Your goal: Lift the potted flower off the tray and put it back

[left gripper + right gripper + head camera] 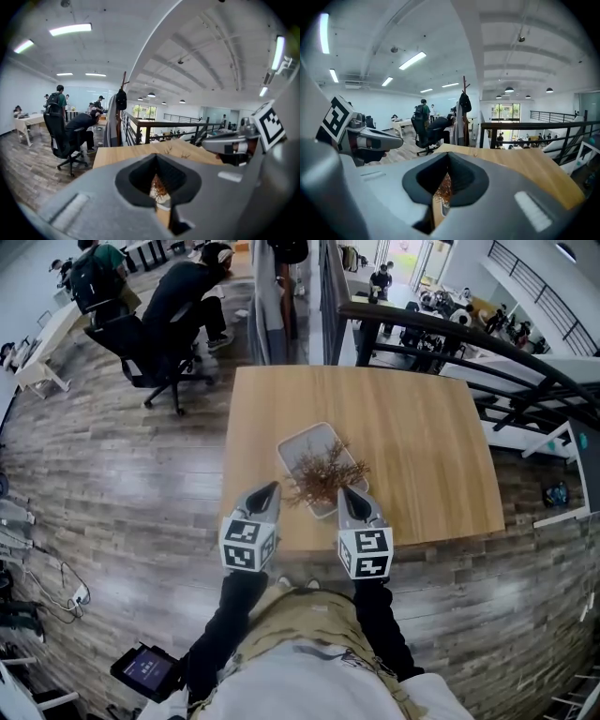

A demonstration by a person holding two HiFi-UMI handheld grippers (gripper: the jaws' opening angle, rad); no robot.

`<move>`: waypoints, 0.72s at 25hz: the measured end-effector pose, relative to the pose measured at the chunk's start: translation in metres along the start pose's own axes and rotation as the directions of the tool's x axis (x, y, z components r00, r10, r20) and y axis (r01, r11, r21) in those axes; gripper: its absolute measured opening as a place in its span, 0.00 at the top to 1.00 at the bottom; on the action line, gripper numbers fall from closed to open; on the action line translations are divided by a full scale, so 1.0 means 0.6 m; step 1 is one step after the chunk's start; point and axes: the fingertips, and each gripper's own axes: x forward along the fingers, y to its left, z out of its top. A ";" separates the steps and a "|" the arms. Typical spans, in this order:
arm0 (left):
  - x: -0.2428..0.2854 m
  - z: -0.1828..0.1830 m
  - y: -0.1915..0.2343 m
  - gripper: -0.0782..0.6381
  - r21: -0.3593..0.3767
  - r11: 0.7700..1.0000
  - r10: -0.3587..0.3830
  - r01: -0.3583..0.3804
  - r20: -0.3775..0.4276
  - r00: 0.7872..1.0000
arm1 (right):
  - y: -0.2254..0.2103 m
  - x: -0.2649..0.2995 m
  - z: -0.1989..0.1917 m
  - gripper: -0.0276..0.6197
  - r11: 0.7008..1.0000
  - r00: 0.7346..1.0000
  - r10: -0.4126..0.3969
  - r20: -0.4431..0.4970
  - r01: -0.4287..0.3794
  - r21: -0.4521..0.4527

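Head view, steeply downward: a light wooden table (412,427) carries a white, round-cornered rectangular tray (298,444), set askew near the table's near edge. The potted flower (323,474) stands in the tray, toward its near right end. It is a bushy spray of thin, dry-looking, reddish-brown twigs that spreads past the tray's rim and hides most of its pot from above; through the left gripper view only a pale patch shows beneath the twigs. The left gripper (272,487) and the right gripper (343,491) hang side by side over the near edge of the table, one on each side of the plant and apart from it, their marker cubes toward the person. In each gripper view the two grey jaws are pressed together with nothing pinched; the twigs appear only through the dark hollow between them. Beyond the table stand a black office chair (141,357) with a seated person and a dark railing (450,338).
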 end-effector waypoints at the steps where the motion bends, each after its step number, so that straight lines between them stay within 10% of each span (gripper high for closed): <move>1: -0.001 0.013 0.002 0.89 0.009 1.000 0.005 -0.005 0.015 1.000 | 0.001 -0.001 0.015 0.95 1.000 1.000 0.004 0.016 -0.004 -0.006; 18: -0.022 0.110 -0.015 0.89 0.117 0.993 -0.012 -0.006 0.146 0.989 | 0.006 -0.047 0.139 0.95 0.997 0.978 -0.031 0.205 0.046 -0.068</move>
